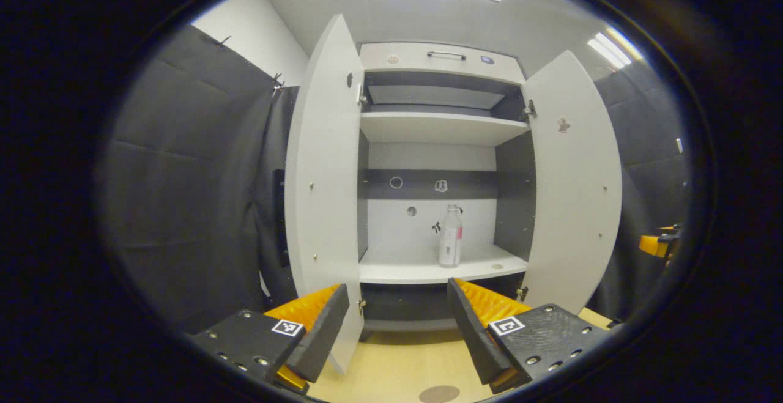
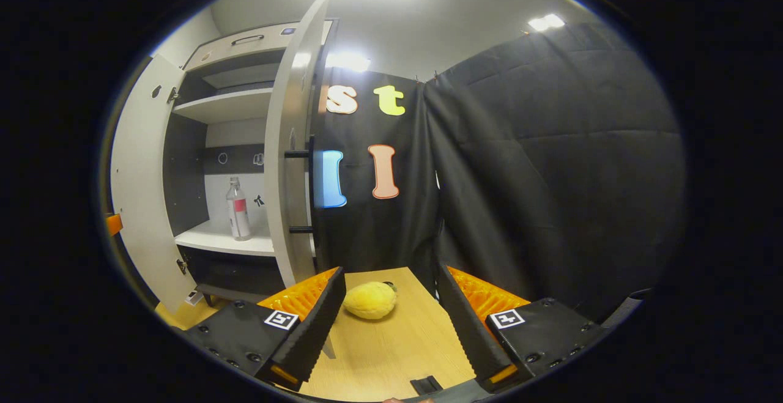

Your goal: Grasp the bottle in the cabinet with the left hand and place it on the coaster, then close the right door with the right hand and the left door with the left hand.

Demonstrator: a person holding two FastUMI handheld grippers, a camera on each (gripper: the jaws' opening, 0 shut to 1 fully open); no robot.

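Left claw and right claw agape, empty.

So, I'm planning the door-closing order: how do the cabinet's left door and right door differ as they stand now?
In the left gripper view, the left door stands nearly edge-on, a narrow panel beside the left gripper; the right door faces the camera more broadly. In the right gripper view, the right door shows a dark bar handle on its outer face, while the left door shows only its plain inner face. Both are white, open, and flank the bottle.
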